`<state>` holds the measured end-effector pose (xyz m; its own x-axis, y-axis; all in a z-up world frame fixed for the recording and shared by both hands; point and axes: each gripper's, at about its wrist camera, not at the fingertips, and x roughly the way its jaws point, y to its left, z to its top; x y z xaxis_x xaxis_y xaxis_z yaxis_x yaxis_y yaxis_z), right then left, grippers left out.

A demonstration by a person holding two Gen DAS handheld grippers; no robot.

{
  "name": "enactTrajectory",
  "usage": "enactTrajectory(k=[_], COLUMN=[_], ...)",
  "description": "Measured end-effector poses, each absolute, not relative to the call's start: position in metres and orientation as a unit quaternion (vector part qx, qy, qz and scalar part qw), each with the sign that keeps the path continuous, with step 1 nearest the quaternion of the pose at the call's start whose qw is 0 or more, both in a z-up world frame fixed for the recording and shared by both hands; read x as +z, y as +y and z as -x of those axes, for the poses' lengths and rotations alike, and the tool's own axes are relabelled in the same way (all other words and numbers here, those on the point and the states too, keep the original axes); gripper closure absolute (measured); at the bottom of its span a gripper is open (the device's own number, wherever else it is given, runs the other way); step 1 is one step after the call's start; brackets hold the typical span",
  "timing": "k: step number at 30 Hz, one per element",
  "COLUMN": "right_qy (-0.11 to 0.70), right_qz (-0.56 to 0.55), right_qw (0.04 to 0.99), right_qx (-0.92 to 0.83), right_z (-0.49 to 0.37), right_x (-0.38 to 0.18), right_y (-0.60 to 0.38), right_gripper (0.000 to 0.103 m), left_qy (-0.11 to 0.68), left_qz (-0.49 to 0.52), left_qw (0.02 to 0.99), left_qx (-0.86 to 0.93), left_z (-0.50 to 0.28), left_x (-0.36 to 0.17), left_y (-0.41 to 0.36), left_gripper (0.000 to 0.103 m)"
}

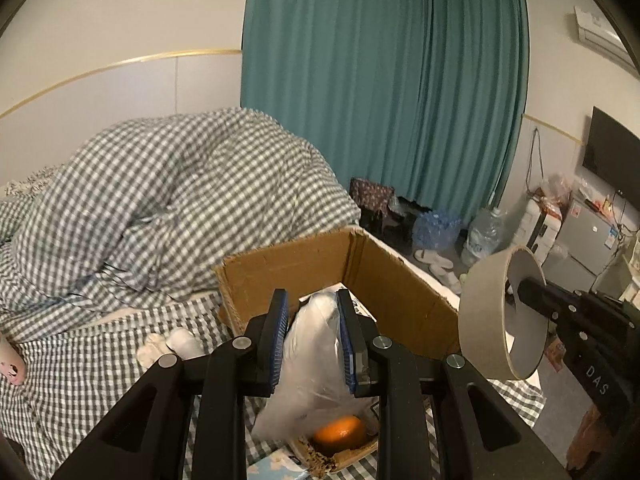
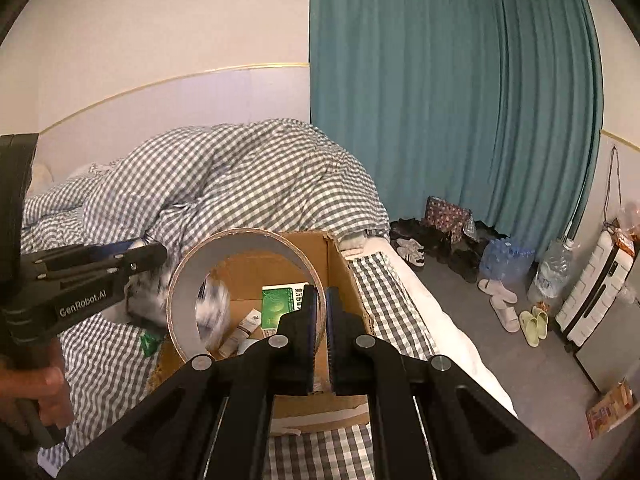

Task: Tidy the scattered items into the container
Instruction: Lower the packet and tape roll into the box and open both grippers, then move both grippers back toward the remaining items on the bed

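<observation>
Tape roll (image 2: 246, 292), wide tan ring, is hanging clamped in my right tongs (image 2: 318, 322) at centre frame; left tongs (image 1: 313, 340) are pinching a white plastic bag (image 1: 316, 364) over the cardboard box (image 1: 400, 292).

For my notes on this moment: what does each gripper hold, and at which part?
The right gripper pinches the tape roll by its ring wall. The left gripper holds the white plastic bag near its top.

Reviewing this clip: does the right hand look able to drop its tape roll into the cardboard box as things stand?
Probably yes. The right tongs grip the tape roll above the open cardboard box; the left tongs' plastic bag hangs nearby and might crowd it.
</observation>
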<state>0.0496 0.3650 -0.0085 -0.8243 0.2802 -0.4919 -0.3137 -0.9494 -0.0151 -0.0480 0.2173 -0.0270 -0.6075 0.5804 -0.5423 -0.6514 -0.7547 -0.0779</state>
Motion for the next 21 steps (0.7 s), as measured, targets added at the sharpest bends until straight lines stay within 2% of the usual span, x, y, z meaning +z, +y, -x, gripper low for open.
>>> enactTrajectory(k=[4, 6, 7, 8, 12, 15, 20, 21], right_qy=[0.038, 0.041, 0.042, 0.042, 0.041, 0.04, 0.041, 0.041], right_qz=[0.264, 0.268, 0.27, 0.271, 0.283, 0.288, 0.283, 0.279], right_qw=[0.152, 0.149, 0.148, 0.147, 0.143, 0.144, 0.148, 0.149], right_qx=[0.952, 0.951, 0.95, 0.95, 0.948, 0.946, 0.947, 0.948], right_z=[-0.036, -0.028, -0.024, -0.022, -0.006, 0.002, 0.008, 0.008], right_x=[-0.022, -0.025, -0.03, -0.032, -0.043, -0.049, -0.051, -0.05], right_y=[0.373, 0.376, 0.376, 0.376, 0.376, 0.376, 0.374, 0.372], right_gripper=[0.099, 0.099, 0.099, 0.099, 0.099, 0.099, 0.097, 0.092], left_qy=[0.065, 0.061, 0.06, 0.057, 0.051, 0.048, 0.044, 0.043], left_qz=[0.286, 0.286, 0.285, 0.281, 0.268, 0.265, 0.27, 0.271], left_qw=[0.347, 0.349, 0.349, 0.35, 0.344, 0.335, 0.317, 0.315], left_qx=[0.891, 0.89, 0.891, 0.892, 0.899, 0.903, 0.908, 0.909], left_z=[0.054, 0.057, 0.058, 0.059, 0.064, 0.068, 0.078, 0.079], left_x=[-0.037, -0.039, -0.039, -0.039, -0.036, -0.037, -0.04, -0.04], left_y=[0.225, 0.225, 0.225, 0.224, 0.219, 0.212, 0.195, 0.192], left_gripper=[0.078, 0.068, 0.048, 0.034, 0.031, 0.021, 0.019, 0.019])
